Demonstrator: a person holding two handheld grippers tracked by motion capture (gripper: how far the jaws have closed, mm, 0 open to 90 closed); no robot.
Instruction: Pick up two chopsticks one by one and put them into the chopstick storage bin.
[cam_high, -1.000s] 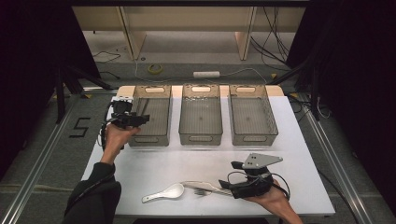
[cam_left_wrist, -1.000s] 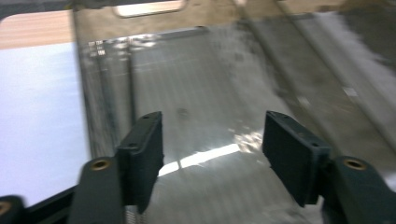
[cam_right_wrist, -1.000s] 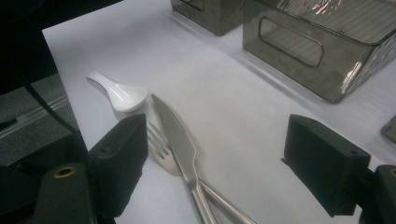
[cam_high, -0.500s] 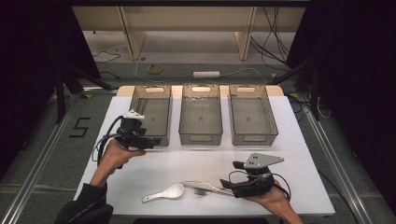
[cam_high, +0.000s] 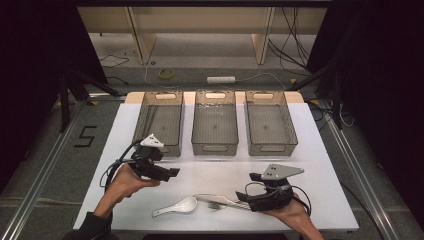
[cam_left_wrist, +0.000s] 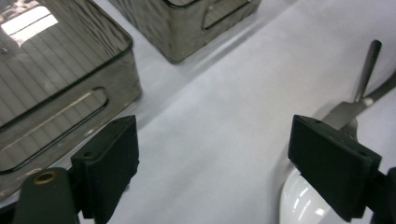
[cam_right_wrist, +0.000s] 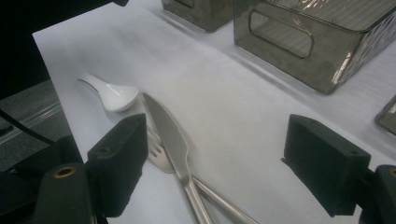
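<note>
Spoon (cam_high: 176, 206) left of knife (cam_high: 220, 200), fork (cam_high: 214, 205)

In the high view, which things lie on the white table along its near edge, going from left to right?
left gripper → white spoon → fork → right gripper. A knife lies across the fork, so I leave it out of the order.
</note>
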